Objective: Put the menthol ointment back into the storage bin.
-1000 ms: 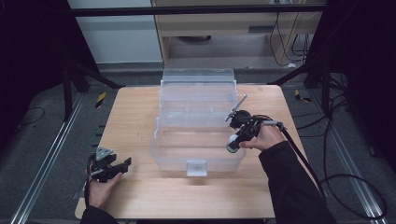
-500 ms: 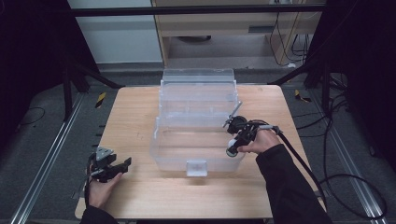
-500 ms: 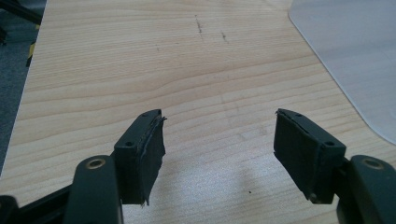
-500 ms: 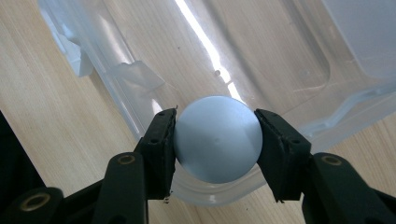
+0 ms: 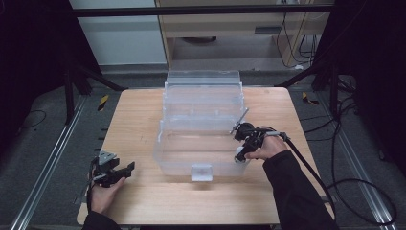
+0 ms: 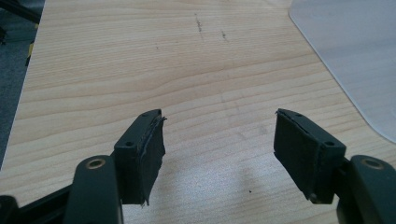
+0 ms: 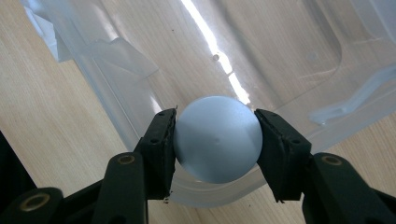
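Dark room, pale wood desk [image 5: 143,110]. Right gripper [image 7: 215,140] fingers clamped on blue-grey ball [image 7: 217,137] over clear bin's [image 5: 201,120] front-right rim; ball's underside hidden. Left gripper [image 6: 219,140] fingers apart near front-left corner.

We see the open plastic storage box [image 5: 201,139] in the middle of the bench [image 5: 139,110]. The right gripper [image 5: 241,155] sits over the box's front right corner, a ball [image 7: 217,138] between its fingers [image 7: 161,142]. The left gripper [image 5: 117,173] lies front-left of the box, well apart.
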The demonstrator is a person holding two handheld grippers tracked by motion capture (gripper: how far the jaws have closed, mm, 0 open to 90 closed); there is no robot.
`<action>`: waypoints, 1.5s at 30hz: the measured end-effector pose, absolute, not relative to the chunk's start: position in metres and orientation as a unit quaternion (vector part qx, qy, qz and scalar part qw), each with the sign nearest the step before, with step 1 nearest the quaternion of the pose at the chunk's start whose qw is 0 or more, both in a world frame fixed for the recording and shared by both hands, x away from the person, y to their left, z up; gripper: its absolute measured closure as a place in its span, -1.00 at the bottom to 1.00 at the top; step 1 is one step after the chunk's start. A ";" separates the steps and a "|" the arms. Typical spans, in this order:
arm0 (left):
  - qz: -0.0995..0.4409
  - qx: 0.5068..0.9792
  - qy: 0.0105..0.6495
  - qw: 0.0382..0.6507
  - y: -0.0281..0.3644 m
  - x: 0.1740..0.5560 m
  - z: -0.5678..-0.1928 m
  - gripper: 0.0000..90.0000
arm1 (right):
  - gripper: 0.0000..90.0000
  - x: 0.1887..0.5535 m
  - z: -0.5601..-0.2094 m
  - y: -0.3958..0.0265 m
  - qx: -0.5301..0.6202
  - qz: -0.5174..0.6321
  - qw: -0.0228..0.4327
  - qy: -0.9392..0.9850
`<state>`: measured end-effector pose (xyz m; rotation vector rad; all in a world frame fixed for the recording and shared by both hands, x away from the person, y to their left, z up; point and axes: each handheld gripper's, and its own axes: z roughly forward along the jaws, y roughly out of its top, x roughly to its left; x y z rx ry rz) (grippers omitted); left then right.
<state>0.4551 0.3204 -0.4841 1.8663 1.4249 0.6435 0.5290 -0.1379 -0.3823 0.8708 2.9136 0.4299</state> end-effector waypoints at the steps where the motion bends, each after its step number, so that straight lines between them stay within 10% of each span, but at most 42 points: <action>1: 0.248 0.719 0.549 0.346 0.321 0.455 -0.484 -0.27 | 0.12 0.529 -0.383 -0.138 0.283 0.139 0.035 0.948; 45: 0.248 0.720 0.548 0.345 0.321 0.456 -0.484 -0.27 | 0.04 0.525 -0.386 -0.139 0.285 0.155 0.039 0.945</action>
